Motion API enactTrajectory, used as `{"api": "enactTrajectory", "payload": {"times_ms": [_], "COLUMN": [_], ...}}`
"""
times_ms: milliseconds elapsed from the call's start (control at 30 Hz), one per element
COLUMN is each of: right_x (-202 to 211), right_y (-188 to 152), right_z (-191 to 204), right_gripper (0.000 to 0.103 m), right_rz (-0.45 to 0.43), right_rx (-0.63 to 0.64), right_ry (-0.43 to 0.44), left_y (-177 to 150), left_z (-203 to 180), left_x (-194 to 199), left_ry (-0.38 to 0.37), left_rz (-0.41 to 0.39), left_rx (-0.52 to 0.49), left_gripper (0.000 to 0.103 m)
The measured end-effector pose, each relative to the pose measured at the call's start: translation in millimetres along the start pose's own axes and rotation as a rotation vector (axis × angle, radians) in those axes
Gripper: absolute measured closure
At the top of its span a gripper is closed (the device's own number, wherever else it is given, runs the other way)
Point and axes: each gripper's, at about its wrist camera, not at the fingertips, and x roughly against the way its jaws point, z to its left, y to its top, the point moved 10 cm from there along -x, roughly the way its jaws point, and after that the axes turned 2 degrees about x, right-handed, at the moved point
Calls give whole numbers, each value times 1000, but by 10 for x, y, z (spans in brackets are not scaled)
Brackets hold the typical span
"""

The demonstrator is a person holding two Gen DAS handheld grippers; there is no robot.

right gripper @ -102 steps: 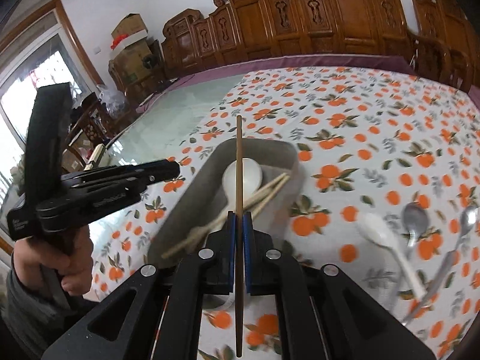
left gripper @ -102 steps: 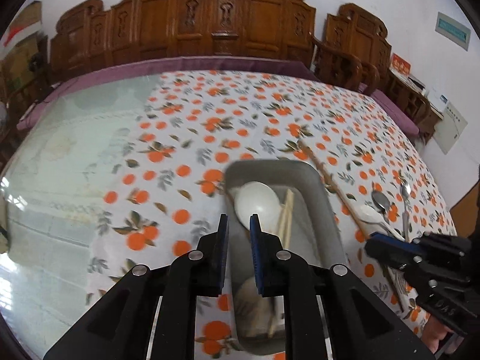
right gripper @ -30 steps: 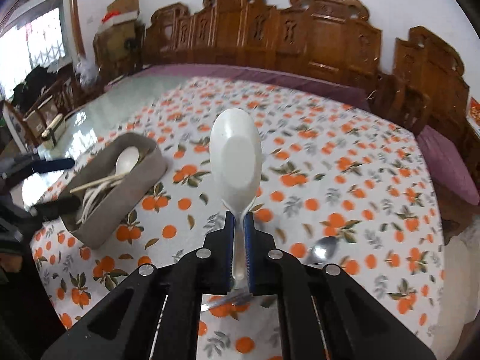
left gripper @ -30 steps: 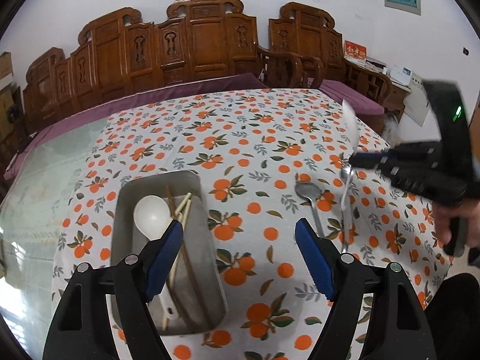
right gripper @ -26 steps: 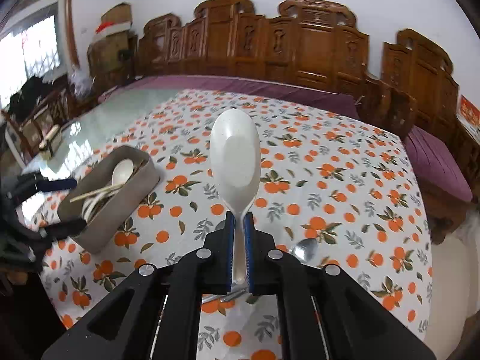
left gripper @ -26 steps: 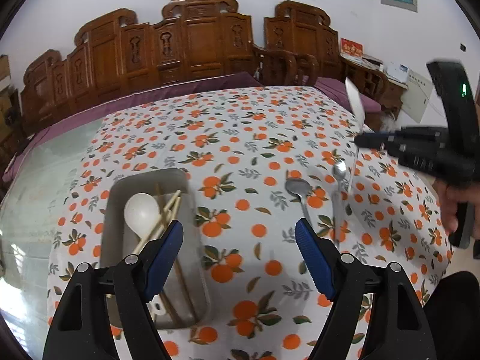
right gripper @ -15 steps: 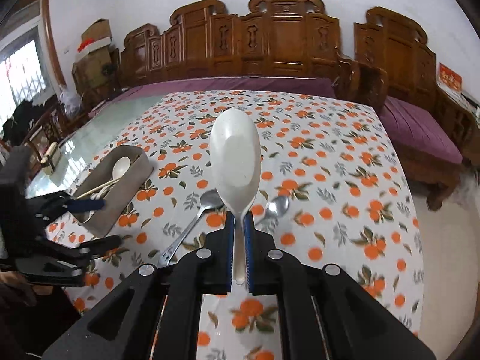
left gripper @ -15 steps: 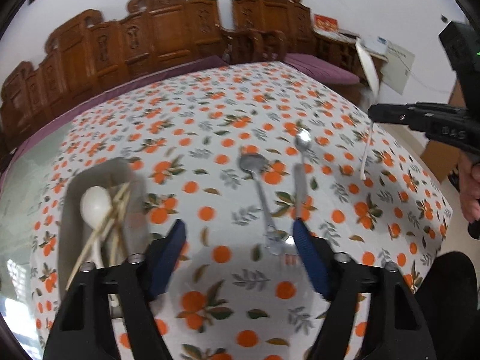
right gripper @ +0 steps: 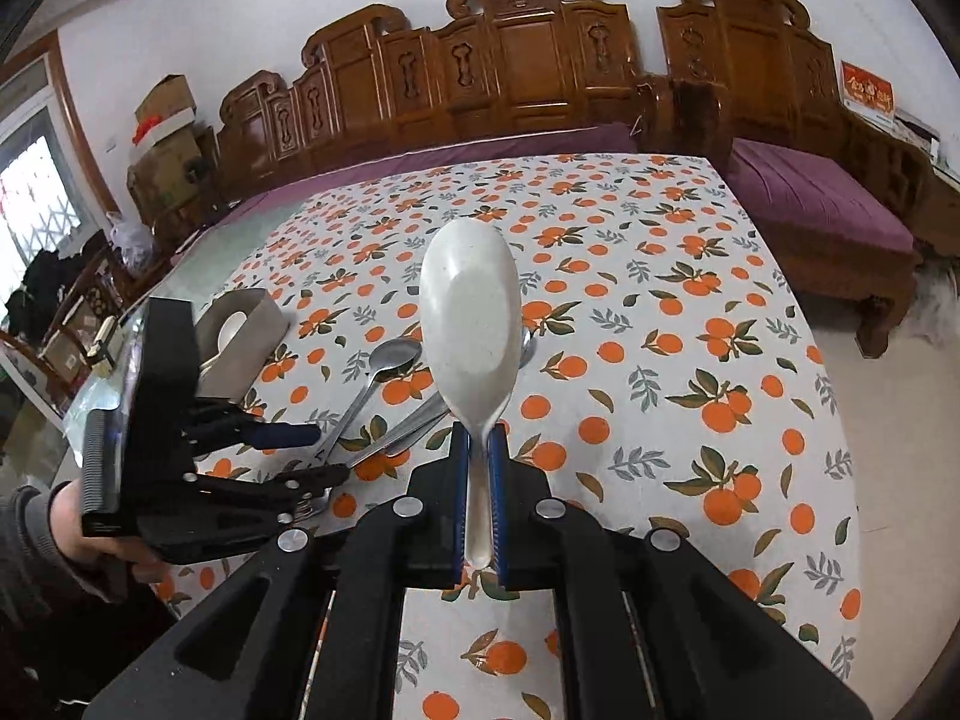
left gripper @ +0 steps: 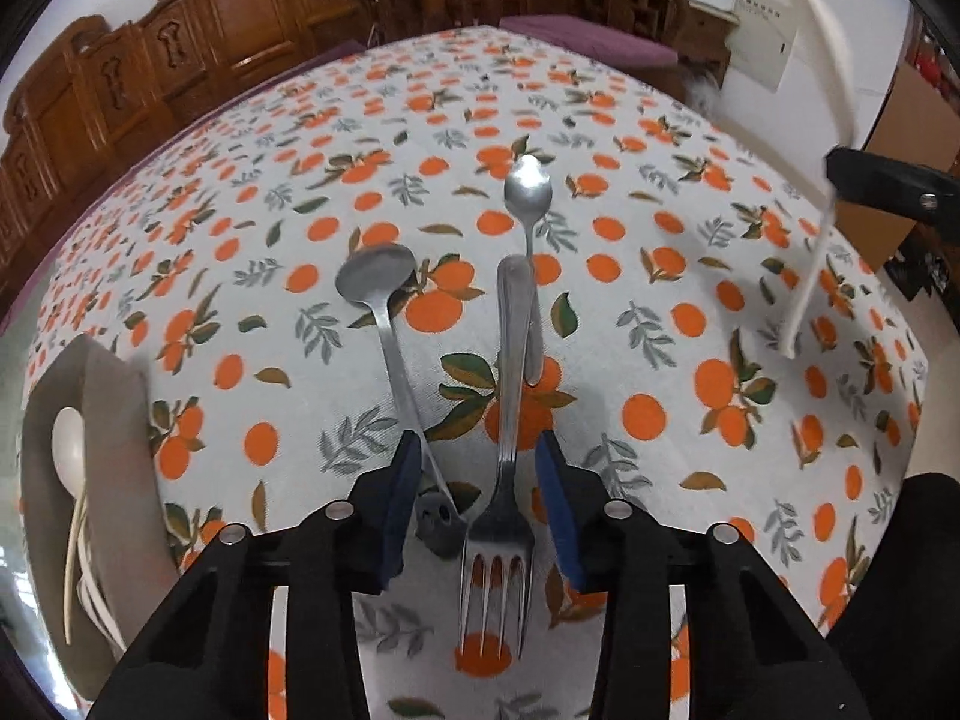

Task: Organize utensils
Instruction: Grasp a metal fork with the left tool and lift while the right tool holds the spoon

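Left claw (left gripper: 477, 483) spread wide; right claw (right gripper: 478, 468) clamped.

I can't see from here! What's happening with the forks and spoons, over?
Left gripper open, fingers astride the fork on the tablecloth. Right gripper shut on the white spoon, held aloft. Ladle handle crowds left finger.
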Motion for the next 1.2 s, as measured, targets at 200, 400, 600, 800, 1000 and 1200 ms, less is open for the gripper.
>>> {"api": "enactTrajectory", "payload": {"times_ms": [200,400,600,800,1000,1200], "right_x": [-14,-44,-83,-134,-186,-214], "right_y": [5,-6,-38,-61,-37,66], "right_z": [29,81,123,225,445,726], "right_gripper": [95,95,95,95,95,95], "right_rz": [0,7,20,31,39,31], "right_rx": [3,12,17,35,70,92], "right_ry": [14,18,22,26,37,57], "left_y": [34,54,42,-7,57,161], "left_z": [-17,-35,-55,13,153,380], "left_x": [-102,-186,-172,-29,310,698], "left_ry": [-13,-19,-39,-40,-23,-6], "left_rz": [19,23,19,4,-56,-127], "left_rx": [3,4,8,43,55,75], "left_gripper": [76,76,97,97,97,97]}}
